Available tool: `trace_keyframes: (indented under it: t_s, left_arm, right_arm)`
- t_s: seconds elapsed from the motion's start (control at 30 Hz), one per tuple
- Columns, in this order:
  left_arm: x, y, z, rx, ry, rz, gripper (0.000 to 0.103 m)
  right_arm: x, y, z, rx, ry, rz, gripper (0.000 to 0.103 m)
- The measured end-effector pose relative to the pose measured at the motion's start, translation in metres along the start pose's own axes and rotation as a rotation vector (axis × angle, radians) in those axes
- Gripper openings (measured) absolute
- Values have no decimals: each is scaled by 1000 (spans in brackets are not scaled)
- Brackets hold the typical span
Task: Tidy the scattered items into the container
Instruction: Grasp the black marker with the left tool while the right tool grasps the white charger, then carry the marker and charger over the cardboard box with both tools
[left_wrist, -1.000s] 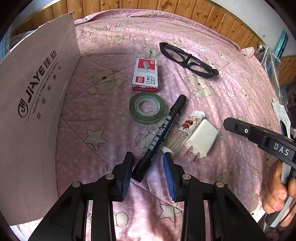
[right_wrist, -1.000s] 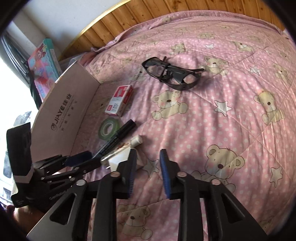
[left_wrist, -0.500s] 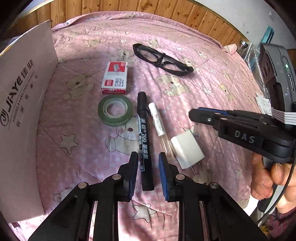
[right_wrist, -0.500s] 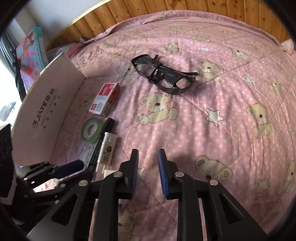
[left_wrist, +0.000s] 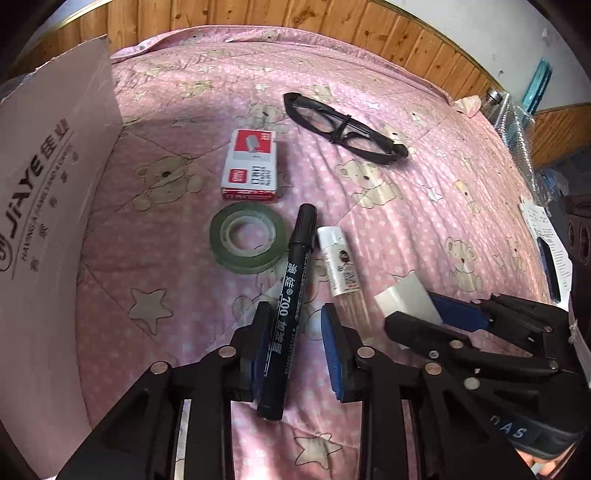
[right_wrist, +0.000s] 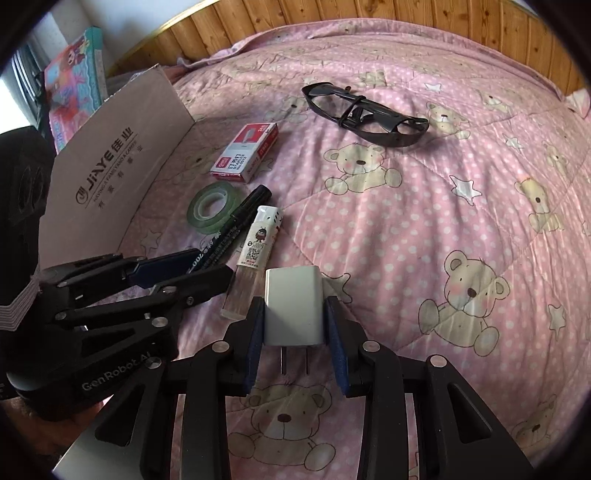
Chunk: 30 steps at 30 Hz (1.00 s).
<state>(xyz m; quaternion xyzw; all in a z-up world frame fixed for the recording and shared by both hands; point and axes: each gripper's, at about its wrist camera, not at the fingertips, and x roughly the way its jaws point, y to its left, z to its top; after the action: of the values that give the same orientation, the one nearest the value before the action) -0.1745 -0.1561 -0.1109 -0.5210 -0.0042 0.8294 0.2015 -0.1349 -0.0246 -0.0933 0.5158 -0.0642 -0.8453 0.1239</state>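
Closing status: I had both grippers lowered onto items since half a second before.
Left gripper (left_wrist: 293, 345): fingers apart, straddling the black marker (left_wrist: 290, 291), not yet clamped.
Right gripper (right_wrist: 294, 334): fingers apart around the white charger (right_wrist: 293, 306), pads near its sides.
Container: cardboard box (left_wrist: 48, 206) at left, well apart from both.
Meaning: I judged two pickups imminent; glasses (left_wrist: 345, 127), tape roll (left_wrist: 247, 238), staples box (left_wrist: 251, 166), glue stick (left_wrist: 338, 260) remained on the quilt (left_wrist: 424, 206).

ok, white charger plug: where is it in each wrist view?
Left wrist: white charger plug at lower right, between the fingers of the right gripper, right of the black marker.
Right wrist: white charger plug at lower centre, between that gripper's own open fingers, prongs toward the camera.
Shared landmark: green tape roll.
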Motion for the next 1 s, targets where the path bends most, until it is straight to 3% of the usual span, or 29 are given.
trace_keyframes:
  t_s: [0.03,0.07,0.1,0.3,1.0]
  left_arm:
    - [2,-5,1,31,-5,21,28]
    - [2,-8,2,51,-1,42,15]
    - [1,-8,3,49,6,46,15]
    - [-23,4,-4,-16,-16,27,14]
    - [-128,-16,-32,-37,-165,31,14]
  right_arm:
    - [-2,-2,1,24,2,14,33]
    - [-5,-4,1,47,-2,28,33]
    - [-10,-4,1,52,-10,24,33]
    - [-36,-5,-2,86,-55,24,33]
    - [-109,23,-29,73,-176,85,33]
